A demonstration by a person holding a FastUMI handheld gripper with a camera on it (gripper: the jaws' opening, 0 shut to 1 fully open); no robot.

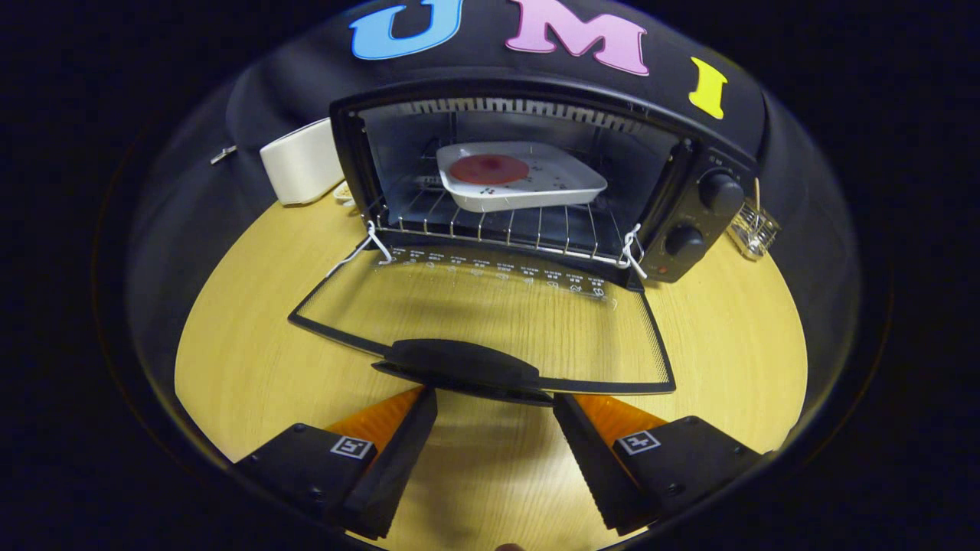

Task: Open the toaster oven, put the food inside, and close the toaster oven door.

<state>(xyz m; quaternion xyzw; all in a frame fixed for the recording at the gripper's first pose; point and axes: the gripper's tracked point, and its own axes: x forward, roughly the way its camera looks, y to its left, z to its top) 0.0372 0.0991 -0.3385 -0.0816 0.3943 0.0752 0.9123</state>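
Note:
A black toaster oven (689,199) stands at the back of the wooden table with its glass door (490,321) folded down flat toward me. On the wire rack (498,229) inside rests a white square dish (528,184) holding a round reddish slice of food (488,169). The door's black handle (467,367) lies just ahead of my fingertips. My gripper (494,405) is open, one finger (398,451) on each side below the handle, with bare table between them and nothing held.
A white box-like appliance (302,161) sits left of the oven against the booth wall. A small wire basket (754,229) stands right of the oven, beyond its two knobs (720,191). Light wood tabletop (253,344) spreads on both sides of the open door.

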